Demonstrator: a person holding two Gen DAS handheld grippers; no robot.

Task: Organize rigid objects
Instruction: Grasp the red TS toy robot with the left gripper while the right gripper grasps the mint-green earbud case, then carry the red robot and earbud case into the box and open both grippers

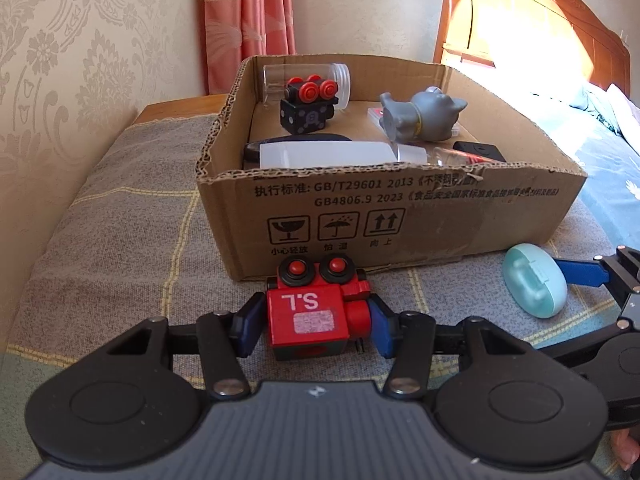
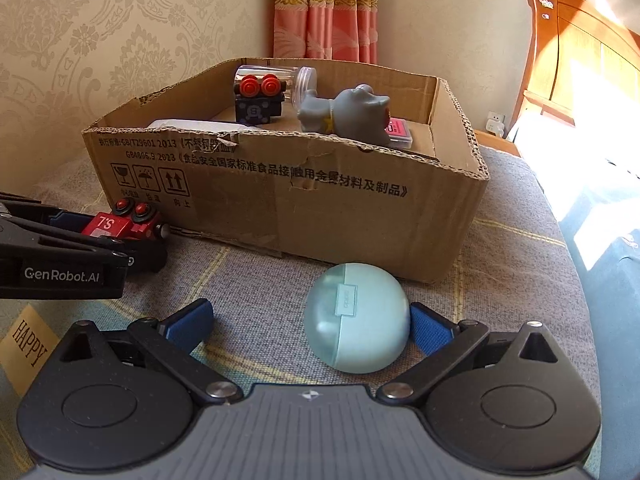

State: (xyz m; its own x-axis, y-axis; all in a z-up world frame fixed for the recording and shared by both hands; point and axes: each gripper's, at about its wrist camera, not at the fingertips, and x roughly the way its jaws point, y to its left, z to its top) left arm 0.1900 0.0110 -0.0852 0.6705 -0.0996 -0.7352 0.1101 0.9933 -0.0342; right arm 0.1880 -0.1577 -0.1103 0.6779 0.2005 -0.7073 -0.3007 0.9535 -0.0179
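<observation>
We work on a bed covered with a grey checked blanket [image 1: 120, 216], in a room with patterned wallpaper [image 1: 60, 60], a pink curtain [image 1: 248, 12] and a wooden headboard [image 1: 532, 20] in sunlight at the far right. Our left tongs [image 1: 312, 322] grip a red toy train [image 1: 310, 312], which sits on the blanket just before the cardboard box [image 1: 400, 216]. Our right tongs [image 2: 310, 326] stand wide around a mint case [image 2: 358, 316]; its right side touches one finger. Inside the box lie a black toy train [image 1: 308, 106], a grey figurine [image 1: 420, 114] and a clear jar [image 1: 304, 78].

Left hand-held gripper [image 1: 312, 322] clamped; right hand-held gripper [image 2: 310, 324] spread wide.
</observation>
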